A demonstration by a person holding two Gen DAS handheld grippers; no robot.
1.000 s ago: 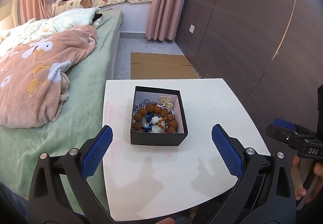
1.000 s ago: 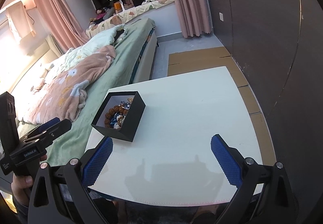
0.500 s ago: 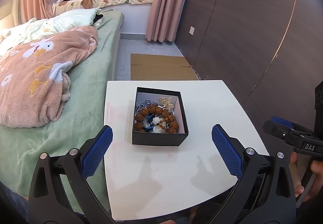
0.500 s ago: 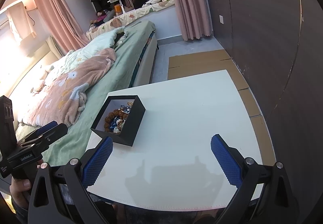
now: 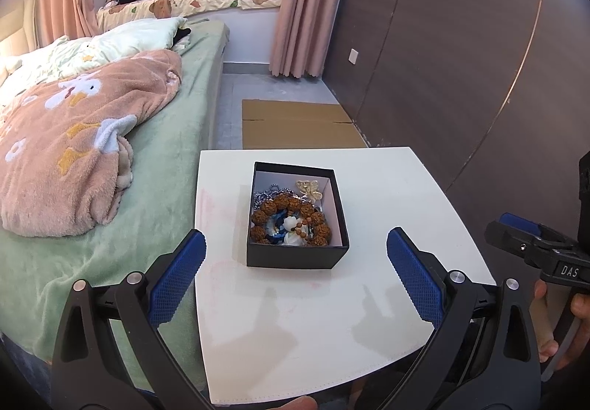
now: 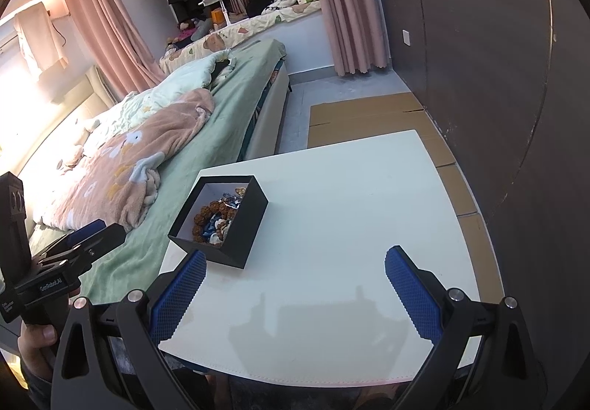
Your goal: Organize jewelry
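Jewelry box (image 5: 297,216) sits on the white worktop (image 5: 387,196), dead ahead of the left claw (image 5: 295,273), not touching. Right claw (image 6: 293,284) has it off by its left finger. Both claws spread wide, holding nothing.

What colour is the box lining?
White inside the black box; clearest in the left wrist view.

The left gripper (image 5: 295,275) is held wide open, with its blue pads (image 5: 176,281) far apart. The right gripper (image 6: 293,290) is held wide open too. Each gripper is gripped from below by a hand (image 6: 35,341). Nothing is held between the fingers of either gripper.
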